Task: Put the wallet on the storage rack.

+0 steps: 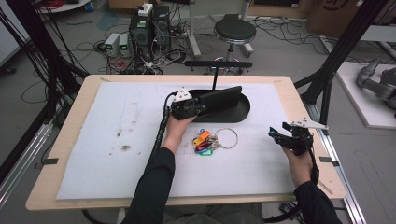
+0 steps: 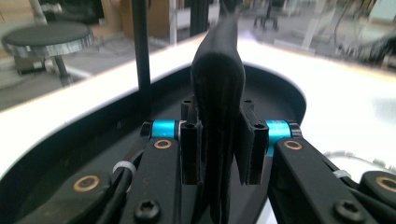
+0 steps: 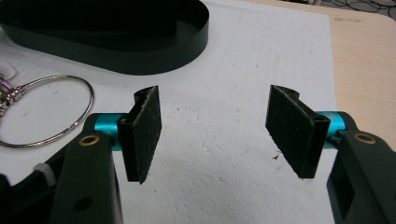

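- We see a flat black wallet-like case (image 1: pixel 223 99), dark and matte, with a ribbed edge in the left hand-held gripper view (image 2: pixel 218 116); what it is made of we cannot say for sure, since that view is dim and close.
- It sits tilted over the black oval tray (image 1: pixel 240 113), one long edge up, near the tray's left end.
- The left hand-held gripper (image 1: pixel 187 106) is clamped on the case: both black pads press its sides, with blue metal collars just behind them.
- The tray has a low smooth wall and a glossy dark floor (image 2: pixel 280 93); a thin black post (image 1: pixel 215 78) rises from its far side and carries a crossbar.
- Just in front of the tray lies a bunch of keys (image 1: pixel 208 141) with bright plastic tags in orange, blue, red and green, joined to a large thin wire ring (image 1: pixel 227 138).
- The right hand-held gripper (image 1: pixel 280 135) hovers near the right edge, well apart from the tray, jaws spread wide with nothing between its coarse, felt-like pads (image 3: pixel 144 130).
- Everything rests on a white foam-like sheet (image 1: pixel 130 154), grainy and lightly stained, laid over the pale wooden desk (image 1: pixel 70 135) with rounded corners.
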